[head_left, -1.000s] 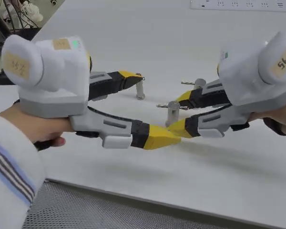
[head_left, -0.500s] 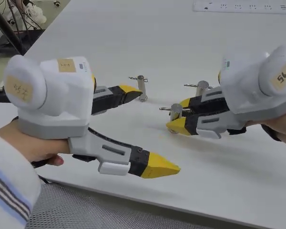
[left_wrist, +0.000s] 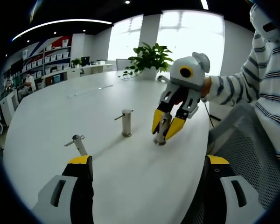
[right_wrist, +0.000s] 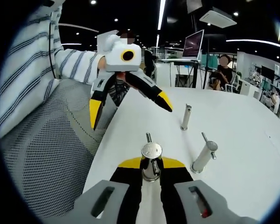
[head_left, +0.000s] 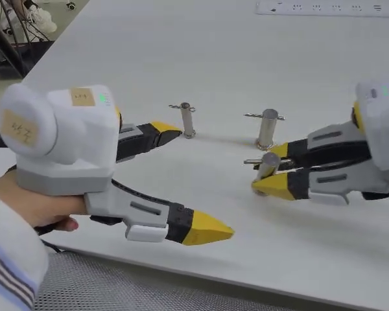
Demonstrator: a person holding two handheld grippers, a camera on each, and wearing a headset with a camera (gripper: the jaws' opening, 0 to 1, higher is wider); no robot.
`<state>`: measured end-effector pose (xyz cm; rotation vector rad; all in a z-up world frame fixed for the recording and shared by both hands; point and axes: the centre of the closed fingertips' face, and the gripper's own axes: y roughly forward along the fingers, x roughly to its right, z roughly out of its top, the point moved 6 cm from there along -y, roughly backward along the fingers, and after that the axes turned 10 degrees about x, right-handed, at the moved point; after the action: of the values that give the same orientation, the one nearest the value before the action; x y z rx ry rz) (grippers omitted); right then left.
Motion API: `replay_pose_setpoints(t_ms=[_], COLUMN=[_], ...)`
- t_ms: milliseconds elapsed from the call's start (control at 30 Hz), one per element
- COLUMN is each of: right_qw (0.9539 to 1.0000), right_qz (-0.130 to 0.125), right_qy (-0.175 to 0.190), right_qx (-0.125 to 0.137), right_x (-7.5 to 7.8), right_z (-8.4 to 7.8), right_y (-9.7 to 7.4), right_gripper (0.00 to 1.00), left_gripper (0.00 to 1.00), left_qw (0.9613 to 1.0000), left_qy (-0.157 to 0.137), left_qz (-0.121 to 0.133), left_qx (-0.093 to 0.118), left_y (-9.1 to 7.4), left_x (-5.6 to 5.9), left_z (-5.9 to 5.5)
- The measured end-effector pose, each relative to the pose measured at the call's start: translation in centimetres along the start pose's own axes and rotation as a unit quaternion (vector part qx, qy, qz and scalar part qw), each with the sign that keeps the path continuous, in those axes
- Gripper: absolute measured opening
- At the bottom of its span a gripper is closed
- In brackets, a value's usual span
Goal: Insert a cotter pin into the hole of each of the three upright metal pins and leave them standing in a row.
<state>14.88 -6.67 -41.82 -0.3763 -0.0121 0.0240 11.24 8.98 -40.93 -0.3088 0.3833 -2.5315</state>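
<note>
Right gripper [head_left: 269, 168]: jaws closed almost fully and clamped on the near pin [head_left: 268, 161]. One yellow tip sat on each side of the shank, just under the head. The near pin stood roughly upright with a slight lean in the head view. In the left gripper view its base looked down on the table [head_left: 246, 58]. A cotter pin [head_left: 251, 161] ran through its hole, with the long end sticking out on the left gripper's side.

Left gripper [head_left: 205, 181]: jaws spread wide and holding nothing. It hung well apart from the near pin, on that pin's left in the head view, over the front part of the table.

The middle pin [head_left: 268, 128] stood just behind the near pin, not touching it, upright and free of both grippers. A second cotter pin [head_left: 254, 116] passed through its top.

The small pin [head_left: 189, 120] stood farther from the near pin, beyond the left gripper's upper tip, close to that tip but clear of it. It was upright, with a third cotter pin [head_left: 178, 107] through it.

The near pin sat forward of the other two, so the three made a triangle rather than a straight row.
</note>
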Motion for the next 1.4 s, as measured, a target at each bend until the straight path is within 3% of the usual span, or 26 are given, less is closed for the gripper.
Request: replay_pose_setpoints(t_ms=[200, 300, 500, 667, 733, 800, 933, 1133, 1233, 1400], right_qw=[0.9991, 0.9976, 0.9945, 0.9933, 0.9929, 0.9926, 0.9921, 0.9925, 0.9931, 0.9931], right_qz=[-0.04, -0.064, -0.1, -0.108, -0.112, -0.114, -0.117, -0.114, -0.108, -0.111], right_qy=[0.016, 0.026, 0.028, 0.037, 0.037, 0.036, 0.043, 0.041, 0.032, 0.036], right_qx=[0.001, 0.0, -0.012, -0.019, -0.021, -0.02, -0.012, -0.014, -0.032, -0.015], right_x=[2.0, 3.5, 5.3, 5.8, 6.1, 6.4, 6.7, 6.4, 6.0, 5.9], right_z=[-0.8, -1.4, -2.7, -3.4, -3.7, -3.8, -3.9, -4.1, -4.6, -4.4], right_y=[-3.8, -5.3, -7.1, -7.5, -7.5, -7.7, -7.7, -7.3, -7.0, -6.9], right_gripper=[0.08, 0.08, 0.08, 0.08, 0.08, 0.08, 0.08, 0.08, 0.09, 0.09], left_gripper=[0.98, 0.97, 0.96, 0.94, 0.95, 0.94, 0.93, 0.92, 0.91, 0.91], left_qw=[0.9999, 0.9985, 0.9991, 0.9987, 0.9982, 0.9985, 0.9982, 0.9981, 0.9981, 0.9982], left_qy=[0.007, 0.026, 0.013, 0.012, 0.014, 0.002, 0.009, -0.003, -0.001, -0.005], left_qz=[0.002, 0.025, 0.03, 0.032, 0.052, 0.051, 0.053, 0.06, 0.059, 0.059], left_qx=[-0.007, -0.042, -0.026, -0.037, -0.027, -0.02, -0.026, -0.016, -0.015, -0.013], left_y=[-0.2, -0.6, -0.8, -0.9, -1.0, -1.1, -1.2, -1.4, -1.4, -1.4], left_x=[0.0, -0.6, -0.8, -0.7, -1.1, -1.1, -1.1, -1.2, -1.1, -1.0], left_z=[0.0, -0.5, -0.3, -0.6, -0.4, -0.2, -0.2, 0.0, 0.1, 0.2])
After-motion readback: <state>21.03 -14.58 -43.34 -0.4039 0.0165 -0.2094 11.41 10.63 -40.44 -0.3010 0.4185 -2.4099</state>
